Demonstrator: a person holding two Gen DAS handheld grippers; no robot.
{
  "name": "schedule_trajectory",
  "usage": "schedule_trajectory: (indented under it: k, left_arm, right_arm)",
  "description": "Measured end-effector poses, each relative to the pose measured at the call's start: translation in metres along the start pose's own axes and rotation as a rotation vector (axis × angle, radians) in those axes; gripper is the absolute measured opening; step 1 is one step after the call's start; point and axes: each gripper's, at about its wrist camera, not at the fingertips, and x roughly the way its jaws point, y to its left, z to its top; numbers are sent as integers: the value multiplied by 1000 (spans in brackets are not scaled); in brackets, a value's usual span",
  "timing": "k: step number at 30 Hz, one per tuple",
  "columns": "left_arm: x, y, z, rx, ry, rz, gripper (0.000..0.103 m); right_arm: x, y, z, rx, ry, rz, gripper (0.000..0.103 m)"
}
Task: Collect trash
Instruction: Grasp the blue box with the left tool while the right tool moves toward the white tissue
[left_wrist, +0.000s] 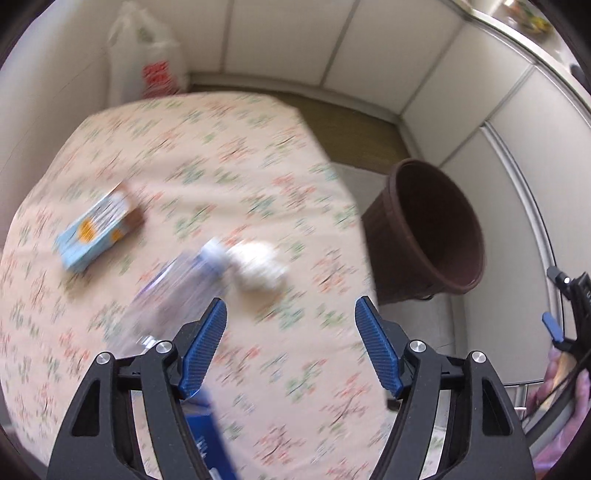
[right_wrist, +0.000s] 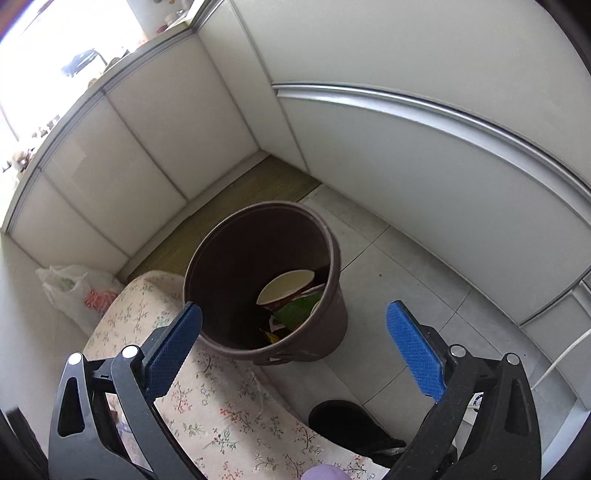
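Observation:
In the left wrist view my left gripper is open and empty above a floral tablecloth table. A clear plastic bottle with a white cap lies just left of its left finger. A crumpled white paper ball lies beside the cap. A light blue carton lies further left. A brown bin stands on the floor right of the table. In the right wrist view my right gripper is open and empty above the brown bin, which holds a paper cup and green wrappers.
A white plastic bag leans in the far corner behind the table, also in the right wrist view. White cabinet panels surround the floor. A dark slipper lies by the table edge. A blue box sits under the left gripper.

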Motion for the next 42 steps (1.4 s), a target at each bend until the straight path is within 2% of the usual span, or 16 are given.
schedule_trajectory:
  k: [5, 12, 19, 26, 29, 31, 32, 36, 39, 42]
  left_arm:
    - [-8, 48, -43, -79, 71, 28, 73]
    - [2, 78, -94, -143, 166, 19, 73]
    - [16, 81, -112, -180, 211, -7, 73]
    - [31, 72, -111, -117, 229, 36, 74]
    - [31, 77, -113, -115, 214, 43, 73]
    - [30, 84, -114, -115, 202, 29, 63]
    - [28, 87, -115, -111, 199, 26, 63]
    - [15, 97, -121, -83, 166, -35, 58]
    - [-9, 101, -121, -33, 97, -112, 57]
    - [-43, 106, -113, 33, -19, -171, 57]
  right_arm:
    - [7, 23, -8, -67, 41, 16, 96]
    - [12, 61, -27, -198, 89, 35, 96]
    - [20, 98, -50, -346, 125, 34, 96]
    - [28, 122, -70, -468, 157, 15, 96]
    - [33, 131, -80, -505, 186, 31, 96]
    - [36, 138, -87, -537, 196, 29, 96]
    - [37, 142, -90, -555, 199, 27, 96]
    - [43, 156, -106, -628, 220, 32, 96]
    - [46, 164, -117, -648, 256, 88, 96]
    - [53, 170, -130, -657, 330, 179, 96]
